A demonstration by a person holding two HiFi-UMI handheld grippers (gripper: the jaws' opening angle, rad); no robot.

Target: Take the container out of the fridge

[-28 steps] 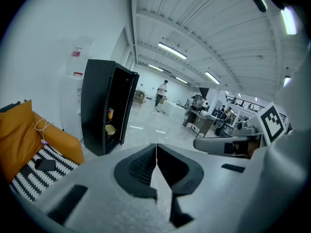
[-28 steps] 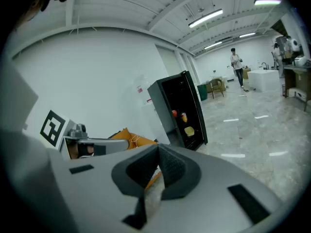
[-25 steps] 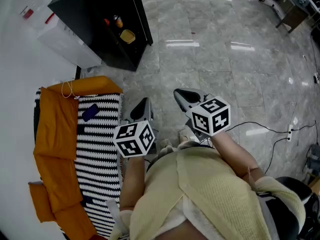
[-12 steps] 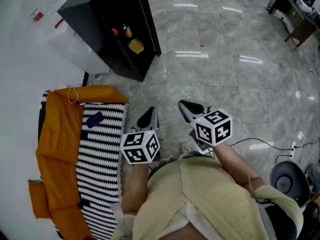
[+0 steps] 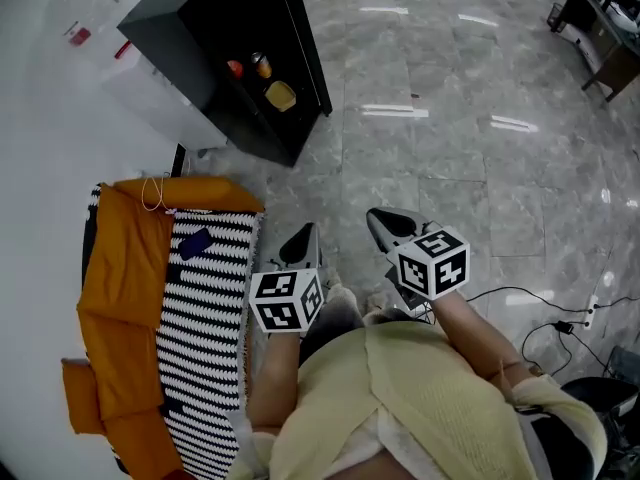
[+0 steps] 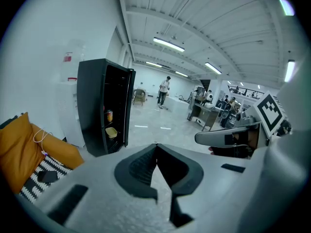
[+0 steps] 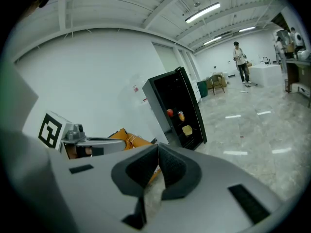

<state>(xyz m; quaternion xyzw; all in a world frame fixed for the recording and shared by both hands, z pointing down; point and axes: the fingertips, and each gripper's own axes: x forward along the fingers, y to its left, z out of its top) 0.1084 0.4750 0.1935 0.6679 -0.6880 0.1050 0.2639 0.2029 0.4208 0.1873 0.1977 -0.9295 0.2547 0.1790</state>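
A black fridge [image 5: 225,53] stands open on the floor ahead of me, at the head view's upper left. On its shelves are a yellow container [image 5: 281,95], a red item [image 5: 235,68] and a can [image 5: 262,64]. The left gripper view shows the yellow container [image 6: 112,132] low in the fridge, and the right gripper view shows the container [image 7: 187,129] below the can [image 7: 181,115]. My left gripper [image 5: 300,240] and right gripper [image 5: 385,220] are held close to the body, well short of the fridge. Both are shut with nothing between the jaws.
A seat with orange cushions [image 5: 115,268] and a black-and-white striped blanket [image 5: 205,318] lies at my left. A white panel [image 5: 150,103] adjoins the fridge. A cable [image 5: 540,296] trails on the grey tiled floor at right. People and tables are far off [image 6: 165,89].
The fridge has slid lower and further right in the head view and looks nearer. Both grippers sit slightly lower in the frame and stay shut.
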